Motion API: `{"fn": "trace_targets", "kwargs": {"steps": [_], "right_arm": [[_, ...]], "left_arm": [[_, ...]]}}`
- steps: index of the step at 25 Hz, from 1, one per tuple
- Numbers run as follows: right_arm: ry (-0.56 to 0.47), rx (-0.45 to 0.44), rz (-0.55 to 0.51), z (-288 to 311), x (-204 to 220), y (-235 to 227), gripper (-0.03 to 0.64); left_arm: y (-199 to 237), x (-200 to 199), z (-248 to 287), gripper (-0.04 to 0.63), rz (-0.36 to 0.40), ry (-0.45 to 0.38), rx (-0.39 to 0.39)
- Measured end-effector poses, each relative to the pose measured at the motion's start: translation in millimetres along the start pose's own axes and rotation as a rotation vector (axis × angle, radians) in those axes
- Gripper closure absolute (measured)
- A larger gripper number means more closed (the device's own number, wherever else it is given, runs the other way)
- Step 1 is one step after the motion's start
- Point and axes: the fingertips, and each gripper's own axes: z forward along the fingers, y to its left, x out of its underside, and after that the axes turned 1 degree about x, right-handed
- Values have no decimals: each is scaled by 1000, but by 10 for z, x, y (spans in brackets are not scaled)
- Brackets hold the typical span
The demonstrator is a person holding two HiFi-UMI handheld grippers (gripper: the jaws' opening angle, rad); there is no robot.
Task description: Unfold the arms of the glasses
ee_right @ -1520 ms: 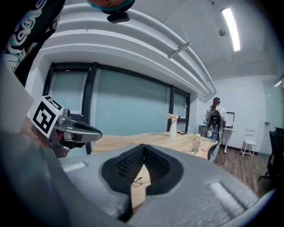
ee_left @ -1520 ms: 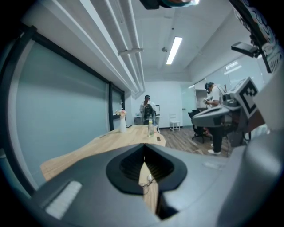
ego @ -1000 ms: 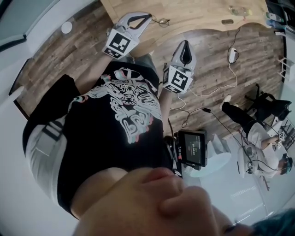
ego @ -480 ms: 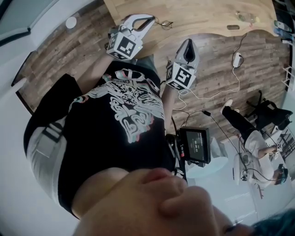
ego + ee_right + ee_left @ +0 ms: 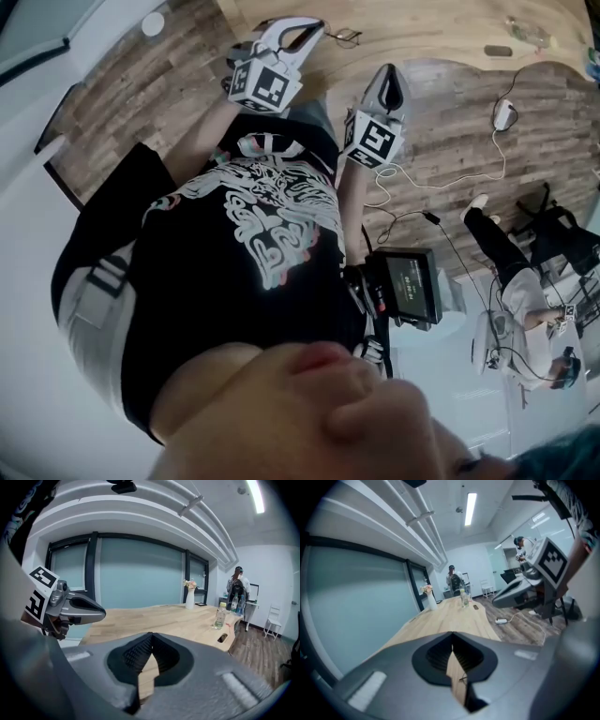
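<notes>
L gripper [image 5: 452, 639] & R gripper [image 5: 150, 639]: jaws pressed together, empty. Glasses [image 5: 345, 37] on table [image 5: 154, 616]. Vase [image 5: 190, 599] holds flowers [image 5: 190, 583].

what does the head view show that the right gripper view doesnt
Only the head view: the glasses lying on the wooden table, the person's black printed shirt and a small screen. Only the right gripper view: a vase of flowers and a person standing at the table's far end. Both: the table itself, the left tool and the right tool, each shut and holding nothing.
</notes>
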Motion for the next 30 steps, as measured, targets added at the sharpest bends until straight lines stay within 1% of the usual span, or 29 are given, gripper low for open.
{"fn": "trace_targets", "kwargs": {"steps": [5,8,10,13,14,18,20,24,28,30], "right_arm": [[56,-46,-22,265,293,-17,617],[91,-79,-43,430,505,-43,617],[113,-102,-87,497,574,-21,617],[156,-151,-201,571,740,43,617],[169,-167,-224,597,812,56,617],[208,-222,-245,722,1025,100,615],[230,-251,-270,758,1098,162,615],[268,-297,-312,779,1200,208,615],[274,-350,-339,805,1245,236,612],[284,-378,-360,842,1273,258,611]], "left_arm": [[-136,161,320,604,-35,21,45],[-223,300,506,604,-26,41,52],[-238,353,550,604,-26,64,55],[-334,449,576,600,-70,107,80],[-394,500,594,600,-85,122,92],[-587,688,721,600,-114,165,137],[-624,745,768,584,-119,178,144],[-729,800,887,583,-114,199,164],[-857,840,1021,581,-183,230,209],[-892,871,1091,578,-180,258,228]]}}
